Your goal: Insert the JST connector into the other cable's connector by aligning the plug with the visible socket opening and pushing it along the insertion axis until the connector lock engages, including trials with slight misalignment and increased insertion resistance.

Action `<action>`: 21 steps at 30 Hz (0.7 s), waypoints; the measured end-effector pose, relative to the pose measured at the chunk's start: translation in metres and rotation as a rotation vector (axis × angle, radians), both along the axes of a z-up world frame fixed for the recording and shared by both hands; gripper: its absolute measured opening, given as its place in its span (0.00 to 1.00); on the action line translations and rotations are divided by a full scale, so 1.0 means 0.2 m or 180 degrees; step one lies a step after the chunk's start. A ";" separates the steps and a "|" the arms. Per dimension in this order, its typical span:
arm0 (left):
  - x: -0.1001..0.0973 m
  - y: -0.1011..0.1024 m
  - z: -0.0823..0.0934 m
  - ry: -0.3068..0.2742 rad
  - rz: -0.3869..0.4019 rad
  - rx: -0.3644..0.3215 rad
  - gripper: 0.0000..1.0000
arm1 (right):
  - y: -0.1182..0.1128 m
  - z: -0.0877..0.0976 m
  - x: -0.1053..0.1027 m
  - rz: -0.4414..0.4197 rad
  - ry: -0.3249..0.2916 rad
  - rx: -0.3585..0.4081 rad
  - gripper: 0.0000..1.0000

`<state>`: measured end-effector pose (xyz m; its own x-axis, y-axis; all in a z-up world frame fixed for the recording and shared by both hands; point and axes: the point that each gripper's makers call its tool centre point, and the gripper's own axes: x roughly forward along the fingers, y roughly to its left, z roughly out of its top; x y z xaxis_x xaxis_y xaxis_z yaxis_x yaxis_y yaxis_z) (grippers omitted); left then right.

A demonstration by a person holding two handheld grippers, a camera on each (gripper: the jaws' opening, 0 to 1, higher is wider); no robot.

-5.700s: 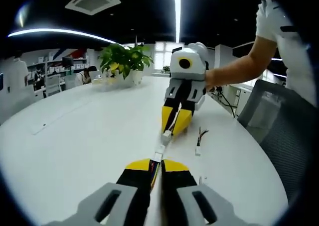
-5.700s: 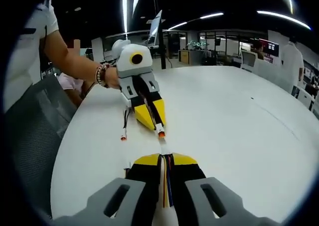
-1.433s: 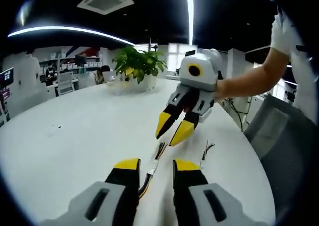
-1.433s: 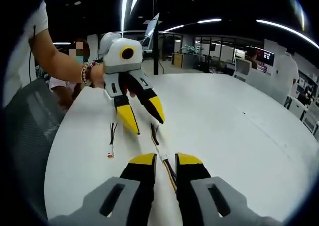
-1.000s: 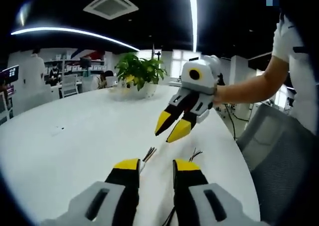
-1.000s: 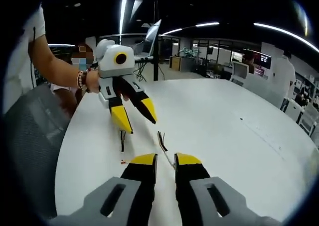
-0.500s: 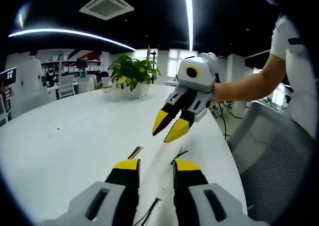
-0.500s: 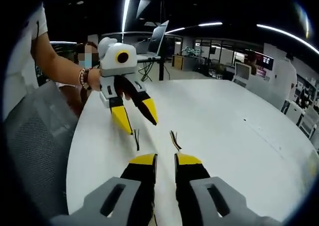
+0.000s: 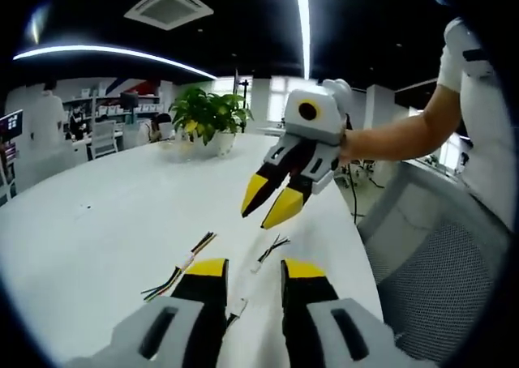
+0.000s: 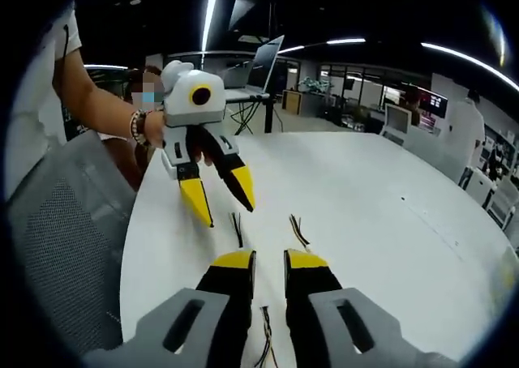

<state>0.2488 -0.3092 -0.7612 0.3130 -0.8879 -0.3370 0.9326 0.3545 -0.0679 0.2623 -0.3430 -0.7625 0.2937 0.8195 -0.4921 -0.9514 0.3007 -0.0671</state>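
My left gripper (image 9: pixel 254 269) hangs open over the white table (image 9: pixel 97 230), nothing between its yellow-tipped jaws. On the table by the left jaw lies a multicoloured cable (image 9: pixel 182 267) with a small white connector. A black-wired cable (image 9: pixel 268 253) lies just ahead, and a white connector (image 9: pixel 239 307) shows low in the jaw gap. My right gripper (image 10: pixel 269 260) is open and empty too. Black wire ends (image 10: pixel 237 224) and coloured wire ends (image 10: pixel 298 231) lie ahead of it; more coloured wires (image 10: pixel 266 348) show between its jaws. Each gripper (image 9: pixel 270 203) (image 10: pixel 220 194) faces the other above the table, jaws apart.
A potted plant (image 9: pixel 207 117) stands at the table's far side. Grey mesh chairs (image 9: pixel 430 279) (image 10: pixel 57 246) sit close to the curved table edge. A person's forearm (image 9: pixel 389 141) and braceleted wrist (image 10: pixel 138 125) hold the grippers. A laptop on a stand (image 10: pixel 266 64) is behind.
Both grippers were shut on the joined cables; they have opened and let go. Both have lifted and drawn back, and the cables now lie loose on the table.
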 end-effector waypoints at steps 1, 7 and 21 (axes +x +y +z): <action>0.00 0.00 0.00 -0.0001 0.0000 -0.0001 0.19 | 0.00 0.00 -0.01 0.0003 0.0007 0.0003 0.11; -0.04 0.00 0.00 -0.0005 -0.0019 0.0032 0.19 | 0.00 -0.01 -0.06 0.0022 0.0018 -0.0031 0.11; -0.05 0.01 -0.06 0.0047 -0.0024 0.0078 0.19 | -0.01 -0.08 -0.10 0.0054 0.0098 -0.0121 0.11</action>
